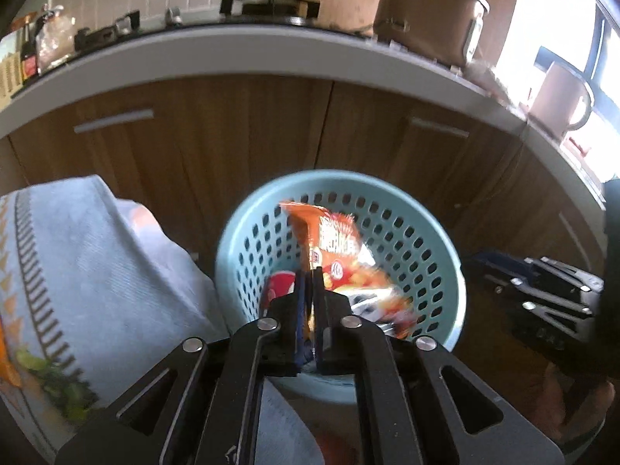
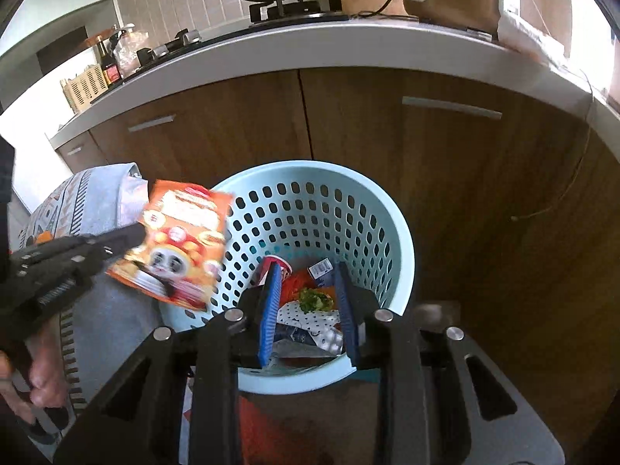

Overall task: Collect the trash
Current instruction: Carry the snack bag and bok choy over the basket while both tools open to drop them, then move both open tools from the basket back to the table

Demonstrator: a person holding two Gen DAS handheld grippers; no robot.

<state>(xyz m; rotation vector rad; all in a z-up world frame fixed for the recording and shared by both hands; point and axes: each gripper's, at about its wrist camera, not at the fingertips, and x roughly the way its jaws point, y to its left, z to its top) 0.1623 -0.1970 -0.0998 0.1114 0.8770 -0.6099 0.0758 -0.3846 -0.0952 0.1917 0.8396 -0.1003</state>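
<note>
The step in hand looks like the drop: the left gripper [image 1: 310, 275] has its jaws clenched on the lower edge of a crinkly orange snack packet [image 1: 337, 255], which stands up from the blue pads over the mouth of the pale blue perforated plastic basket [image 1: 438, 232]. From the right wrist view the same packet [image 2: 178, 240] hangs at the basket's left rim [image 2: 403, 232], partly outside it, so I judge it not yet squarely over the opening. The right gripper [image 2: 306, 290] hovers above the basket with its jaws parted and nothing between them; below lie a red cup [image 2: 277, 267] and mixed wrappers [image 2: 310, 321] (already collected, it seems). The basket stands on the floor before brown wooden cabinet doors [image 2: 232, 124], beside a grey patterned cloth [image 1: 97, 263]. The next move calls for carrying the packet further over the opening, then releasing the left jaws so it falls in rather than sliding down the outer wall.
</note>
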